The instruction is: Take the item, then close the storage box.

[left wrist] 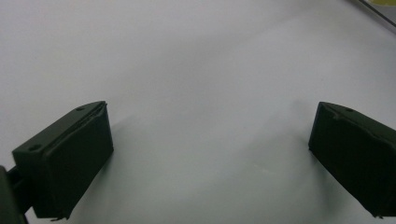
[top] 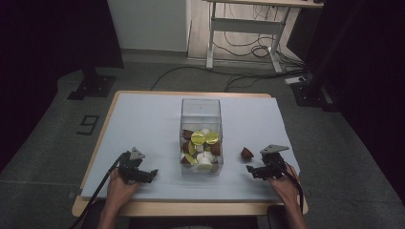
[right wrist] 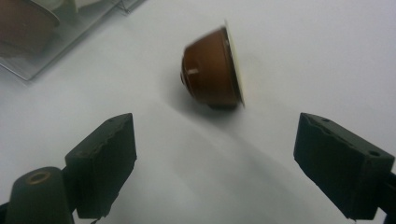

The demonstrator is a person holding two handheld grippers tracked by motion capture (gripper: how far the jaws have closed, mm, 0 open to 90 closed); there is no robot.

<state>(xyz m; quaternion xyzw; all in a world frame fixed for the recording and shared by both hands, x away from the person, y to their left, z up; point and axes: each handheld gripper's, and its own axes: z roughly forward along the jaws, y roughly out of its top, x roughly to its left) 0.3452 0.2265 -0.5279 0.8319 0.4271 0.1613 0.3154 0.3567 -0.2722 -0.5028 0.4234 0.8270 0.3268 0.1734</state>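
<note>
The brown capsule (right wrist: 212, 70) is lying on its side on the surface (top: 143, 124), just beyond the right claw (right wrist: 215, 158), at its twelve o'clock, whose jaws are standing wide with nothing between them. The left claw (left wrist: 210, 158) is resting open and empty too. Judging by this, the step is a capsule transfer; next, the right claw needs squaring up around the capsule to lift it towards the clear box (top: 200, 107) at its ten o'clock.

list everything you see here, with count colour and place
clear box: one, see-through, table centre
capsules in box: several, brown, yellow, white
loose capsule: one, brown, on its side, right of the box, ahead of the right tongs
table: one, pale top, wood edge
desk frame: one, white, far floor, cables beneath
left tongs: black, open, nothing between
right tongs: black, open, nothing gripped
hands: two, bottom edge
</note>
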